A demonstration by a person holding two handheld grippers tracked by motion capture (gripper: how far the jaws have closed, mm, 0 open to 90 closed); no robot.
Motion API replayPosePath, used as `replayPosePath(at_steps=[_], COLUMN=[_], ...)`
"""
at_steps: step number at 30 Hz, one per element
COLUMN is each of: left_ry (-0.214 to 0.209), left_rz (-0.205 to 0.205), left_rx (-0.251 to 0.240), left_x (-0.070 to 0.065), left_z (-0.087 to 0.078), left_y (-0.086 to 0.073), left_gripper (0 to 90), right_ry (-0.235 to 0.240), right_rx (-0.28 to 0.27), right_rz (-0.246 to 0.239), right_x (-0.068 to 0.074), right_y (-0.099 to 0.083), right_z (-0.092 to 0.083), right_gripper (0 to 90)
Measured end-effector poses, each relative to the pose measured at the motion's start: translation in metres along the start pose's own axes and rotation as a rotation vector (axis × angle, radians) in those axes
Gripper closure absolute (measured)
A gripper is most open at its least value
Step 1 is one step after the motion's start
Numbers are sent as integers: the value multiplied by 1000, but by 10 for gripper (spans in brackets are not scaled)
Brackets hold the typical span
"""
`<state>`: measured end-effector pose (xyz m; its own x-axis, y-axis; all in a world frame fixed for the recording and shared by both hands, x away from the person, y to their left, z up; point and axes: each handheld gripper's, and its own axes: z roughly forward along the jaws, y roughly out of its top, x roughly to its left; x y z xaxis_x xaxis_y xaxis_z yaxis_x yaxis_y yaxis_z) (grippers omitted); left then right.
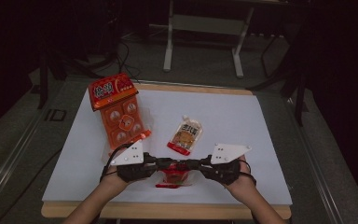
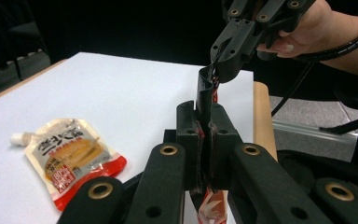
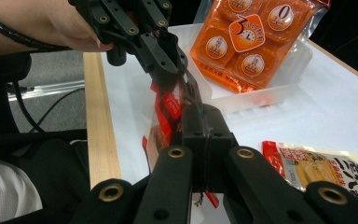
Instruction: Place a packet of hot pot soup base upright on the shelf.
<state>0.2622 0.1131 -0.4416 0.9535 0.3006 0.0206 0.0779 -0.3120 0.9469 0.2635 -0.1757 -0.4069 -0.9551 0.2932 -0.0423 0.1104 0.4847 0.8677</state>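
Note:
A small red pouch point(image 1: 172, 178) hangs just above the near edge of the white table top point(image 1: 242, 116), stretched between both grippers. My left gripper point(image 1: 164, 162) comes in from the left and is shut on the pouch's edge; in the left gripper view the jaws point(image 2: 204, 126) pinch the dark film of the red pouch point(image 2: 205, 88). My right gripper point(image 1: 192, 164) grips the opposite side. In the right gripper view its jaws point(image 3: 204, 123) are closed on the red pouch point(image 3: 168, 105), with the left gripper point(image 3: 175, 70) just beyond. The right gripper point(image 2: 216, 70) clamps the film's far end.
A beige sauce pouch with a red base point(image 1: 185, 135) lies flat mid-table. At the far left a clear tray point(image 1: 145, 122) holds an orange multi-cup pack point(image 1: 121, 120), and a red-orange packet point(image 1: 112, 89) leans on its far end. A wooden strip point(image 1: 168, 210) edges the table's near side.

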Motion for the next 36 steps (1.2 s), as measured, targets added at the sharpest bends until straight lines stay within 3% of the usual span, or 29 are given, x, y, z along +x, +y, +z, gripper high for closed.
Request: replayPosePath(at_steps=[11,18,21,23,25,30,33,36], left_ry=[-25,-25,3,14,21,45,69,87], left_rz=[34,81,106,117,126,144,151,149], left_rx=[-21,-63,-80,-88,-96,-87,-93,-112], left_x=[2,11,15,19,21,29,34,41], left_z=[-5,-19,-28,-34,-39,-51,-60,-70], left_y=[7,12,14,15,17,16,16,15], left_gripper=[883,880,882,882,883,883,882,882], right_ry=[17,1,-17,-16,-24,-12,-9,-29], right_rx=[-35,-62,-72,-103,-109,-174,-219,-226], right_rz=[39,69,84,102,109,162,182,190], right_x=[-4,-8,-10,-12,-13,-18,-23,-27], right_y=[1,1,-1,-2,-3,-9,-14,-18], right_z=[-3,-8,-11,-13,-15,-19,-20,-22], right_gripper=[881,755,668,545,487,190,137,126])
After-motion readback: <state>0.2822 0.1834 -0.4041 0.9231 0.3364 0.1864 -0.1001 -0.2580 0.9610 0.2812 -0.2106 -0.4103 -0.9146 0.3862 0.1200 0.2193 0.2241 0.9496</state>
